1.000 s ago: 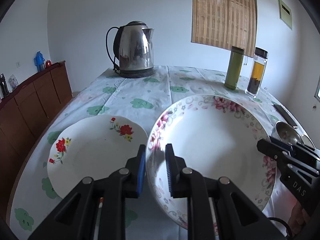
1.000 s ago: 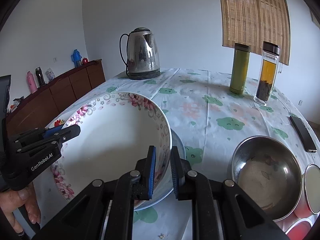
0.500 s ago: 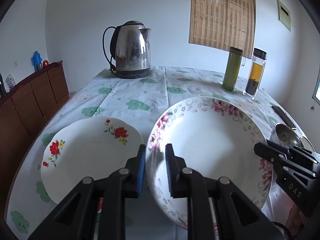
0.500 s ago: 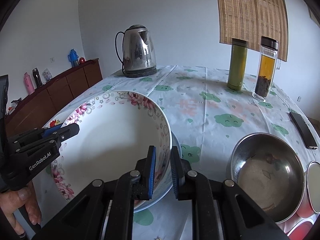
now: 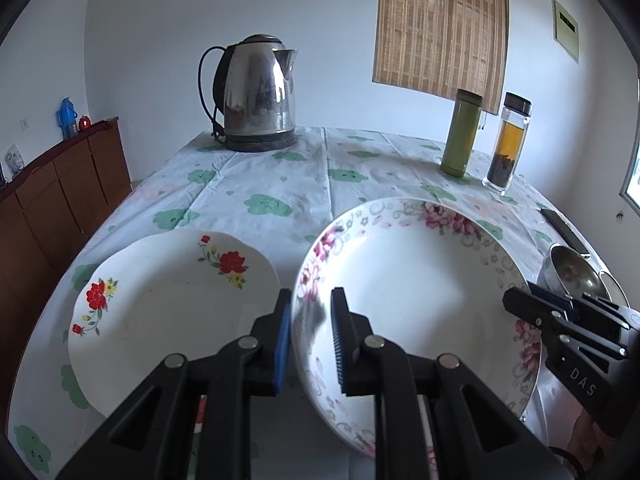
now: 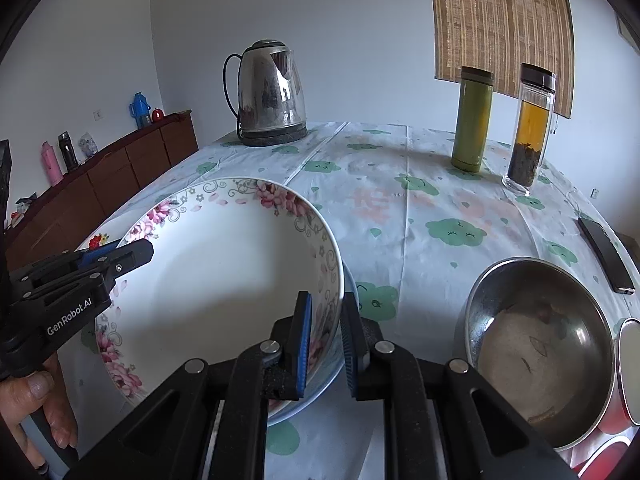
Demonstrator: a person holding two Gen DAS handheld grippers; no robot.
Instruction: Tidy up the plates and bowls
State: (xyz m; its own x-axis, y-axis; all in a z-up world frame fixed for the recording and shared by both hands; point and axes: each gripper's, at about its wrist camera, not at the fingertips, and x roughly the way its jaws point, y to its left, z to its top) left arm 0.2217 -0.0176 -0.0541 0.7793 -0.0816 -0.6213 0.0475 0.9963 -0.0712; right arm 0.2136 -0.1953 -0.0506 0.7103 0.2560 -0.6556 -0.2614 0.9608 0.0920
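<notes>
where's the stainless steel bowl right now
The stainless steel bowl sits on the table's right side in the right wrist view, beside the pink-flowered white bowl and nearer than the black phone. In the left wrist view it peeks out at far right.

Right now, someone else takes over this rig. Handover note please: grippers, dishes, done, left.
Left gripper: shut on the left rim of the pink-flower bowl.
Right gripper: shut on the same bowl's right rim. Both hold it, tilted, over a pale blue dish on the table.
Red-flower plate: on the table, left of the bowl.
Steel bowl: on the table to the right, untouched.
Done: bowl gripped on both sides.
Left: set the bowl down where it belongs, probably onto a stack, then sort the plate and steel bowl. Release both grippers together so it doesn't tip.
</notes>
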